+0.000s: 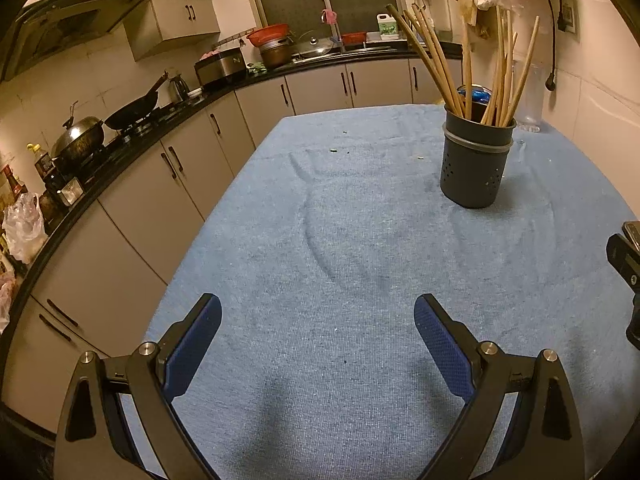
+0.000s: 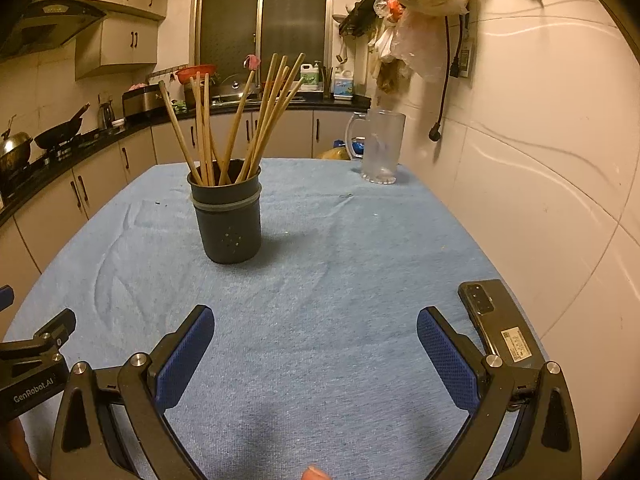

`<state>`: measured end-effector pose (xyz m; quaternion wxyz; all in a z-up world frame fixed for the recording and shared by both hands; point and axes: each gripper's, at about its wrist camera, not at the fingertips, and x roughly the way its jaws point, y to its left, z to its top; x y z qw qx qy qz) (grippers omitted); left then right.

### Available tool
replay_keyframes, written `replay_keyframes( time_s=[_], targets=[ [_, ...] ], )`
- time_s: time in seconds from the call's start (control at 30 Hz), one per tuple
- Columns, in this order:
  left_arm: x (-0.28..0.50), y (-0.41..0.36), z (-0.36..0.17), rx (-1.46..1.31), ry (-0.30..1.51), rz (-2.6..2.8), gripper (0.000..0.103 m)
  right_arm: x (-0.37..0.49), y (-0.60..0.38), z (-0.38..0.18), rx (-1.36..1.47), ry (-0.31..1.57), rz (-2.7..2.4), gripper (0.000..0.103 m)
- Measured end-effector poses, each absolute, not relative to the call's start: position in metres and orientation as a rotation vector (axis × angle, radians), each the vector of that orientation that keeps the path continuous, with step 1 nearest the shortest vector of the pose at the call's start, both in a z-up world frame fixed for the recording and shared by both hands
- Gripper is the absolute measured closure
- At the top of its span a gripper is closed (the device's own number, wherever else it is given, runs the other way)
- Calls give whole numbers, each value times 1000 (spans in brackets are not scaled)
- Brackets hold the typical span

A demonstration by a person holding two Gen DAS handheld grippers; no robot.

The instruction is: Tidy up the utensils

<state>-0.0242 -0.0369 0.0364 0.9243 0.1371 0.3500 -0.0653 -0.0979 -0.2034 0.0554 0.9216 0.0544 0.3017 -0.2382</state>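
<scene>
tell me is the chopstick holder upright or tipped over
Upright. The dark holder stands on its base on the blue cloth, with the chopsticks fanning out of its open top.

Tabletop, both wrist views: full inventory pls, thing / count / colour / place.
Towel: one, light blue, covers the tabletop.
Holder: one, dark grey, perforated, upright on the towel at centre-left in the right wrist view.
Chopsticks: about ten, light wood, standing in the holder, fanned out.
Glass mug: one, clear, handled, far right corner of the towel near the wall.
Phone: one, black, face down at the right edge, beside the right tool.
Crumbs: a few, dark, far part of the towel.
Left tool: black with blue pads, open, nothing held, over the near towel.
Right tool: same build, open, nothing held, over the near towel.
</scene>
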Motion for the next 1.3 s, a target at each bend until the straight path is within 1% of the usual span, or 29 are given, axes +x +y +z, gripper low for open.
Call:
replay_keyframes(
  time_s=[1.3],
  targets=[
    [-25, -35, 32, 263, 731, -144, 7, -95, -200, 49, 105, 650, -477, 0]
  ],
)
